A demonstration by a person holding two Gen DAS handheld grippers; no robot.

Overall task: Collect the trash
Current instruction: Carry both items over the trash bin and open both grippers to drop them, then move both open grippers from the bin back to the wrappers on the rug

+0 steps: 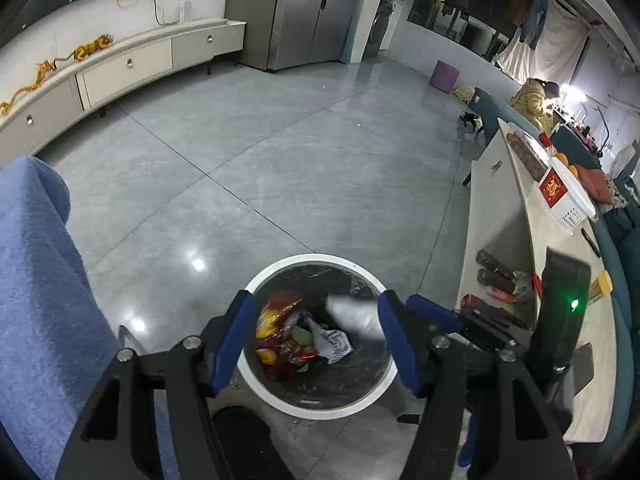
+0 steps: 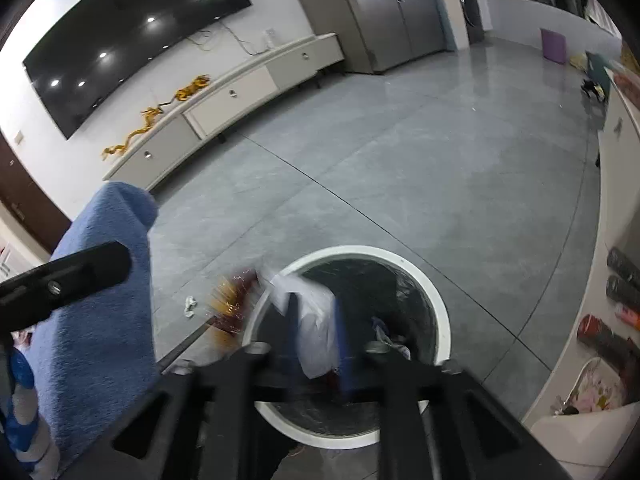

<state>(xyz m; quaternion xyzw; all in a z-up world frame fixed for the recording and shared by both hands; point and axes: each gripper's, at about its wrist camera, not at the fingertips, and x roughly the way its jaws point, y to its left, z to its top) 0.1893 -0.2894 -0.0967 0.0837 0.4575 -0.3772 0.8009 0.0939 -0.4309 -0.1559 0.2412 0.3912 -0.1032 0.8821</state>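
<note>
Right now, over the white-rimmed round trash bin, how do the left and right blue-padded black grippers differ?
The left gripper stands open with nothing between its pads; the right gripper has a crumpled white plastic bag between its narrower jaws. The left gripper looks sharp in its own view, while the right gripper's fingers are blurred. Both hang above the trash bin, pointing down into it.

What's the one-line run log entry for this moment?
stage: dropping trash | left gripper: open, empty, over bin | right gripper: white wrapper between jaws, over bin | bin: holds snack wrappers
</note>
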